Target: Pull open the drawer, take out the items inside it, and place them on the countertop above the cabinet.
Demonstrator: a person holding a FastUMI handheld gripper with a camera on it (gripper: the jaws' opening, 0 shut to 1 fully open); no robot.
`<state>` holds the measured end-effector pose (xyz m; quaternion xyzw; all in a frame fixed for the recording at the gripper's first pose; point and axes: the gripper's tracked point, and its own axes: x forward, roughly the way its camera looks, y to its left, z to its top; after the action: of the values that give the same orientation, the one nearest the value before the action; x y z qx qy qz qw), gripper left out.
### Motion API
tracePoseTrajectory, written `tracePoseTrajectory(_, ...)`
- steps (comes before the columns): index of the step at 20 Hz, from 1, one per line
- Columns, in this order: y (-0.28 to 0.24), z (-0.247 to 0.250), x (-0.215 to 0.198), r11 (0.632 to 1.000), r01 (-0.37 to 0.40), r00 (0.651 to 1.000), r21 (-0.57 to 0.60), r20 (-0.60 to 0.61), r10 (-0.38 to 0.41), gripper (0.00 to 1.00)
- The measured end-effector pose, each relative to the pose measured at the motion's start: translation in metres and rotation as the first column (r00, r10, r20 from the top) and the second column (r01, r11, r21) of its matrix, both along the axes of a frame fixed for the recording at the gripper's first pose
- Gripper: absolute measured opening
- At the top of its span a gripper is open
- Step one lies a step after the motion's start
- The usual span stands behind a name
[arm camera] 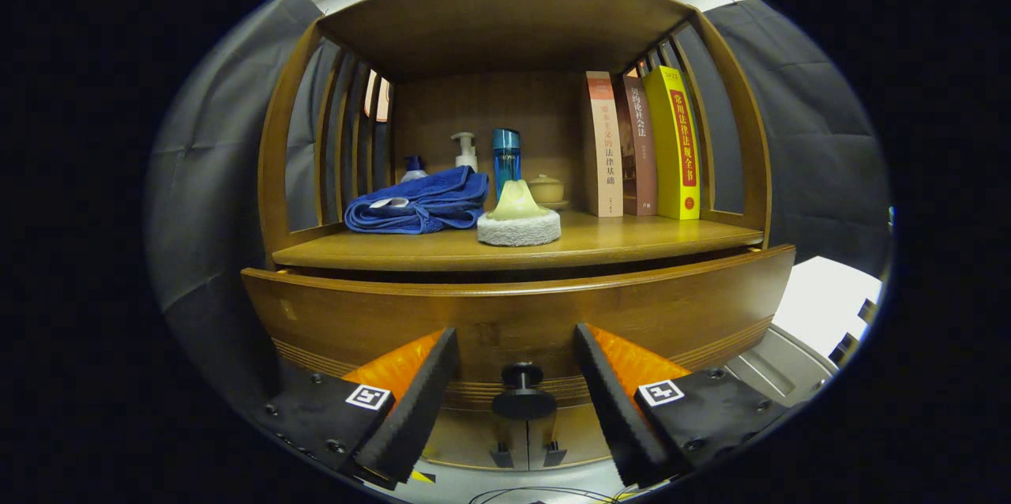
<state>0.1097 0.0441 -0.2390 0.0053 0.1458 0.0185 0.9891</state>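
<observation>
The drawer [517, 314] spans the lower middle of the frame, its front pulled slightly proud of the cabinet, its inside hidden. Its dark knob [521, 393] sits between the fingers of the gripper [517, 378], which stand wide, touching nothing. To do this well, I'd centre on the knob, close squarely, then pull straight back — no twisting. Above, mid-frame, the countertop [632, 239] holds a blue towel [419, 204], a sponge pad [519, 223], bottles and books [640, 144].

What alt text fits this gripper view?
The open gripper has its fingers either side of a dark knob on a wooden drawer, not touching it. On the countertop above sit a blue towel, a sponge, bottles and three books.
</observation>
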Motion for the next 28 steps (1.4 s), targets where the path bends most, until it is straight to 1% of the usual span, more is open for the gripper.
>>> tracePoseTrajectory(10,0.001,-0.009,0.027,1.000,0.003,1.000,-0.003,-0.007,-0.003,0.98)
tracePoseTrajectory(14,-0.001,-0.009,0.026,1.000,-0.005,1.000,-0.014,0.003,0.005,0.98)
tracePoseTrajectory(16,-0.007,-0.008,0.022,1.000,0.015,1.000,-0.007,-0.013,-0.015,0.98)
tracePoseTrajectory(18,-0.011,0.009,0.015,0.999,0.030,1.000,0.013,0.009,-0.030,0.98)
tracePoseTrajectory(20,-0.018,0.032,0.004,0.999,0.045,0.998,0.004,0.040,-0.045,0.98)
tracePoseTrajectory(22,-0.021,0.053,-0.009,0.999,0.044,0.997,-0.005,0.063,-0.043,0.98)
tracePoseTrajectory(25,-0.025,0.084,-0.025,0.999,0.054,0.993,0.003,0.105,-0.054,0.98)
tracePoseTrajectory(28,-0.030,0.114,-0.039,0.997,0.065,0.986,-0.033,0.156,-0.059,0.98)
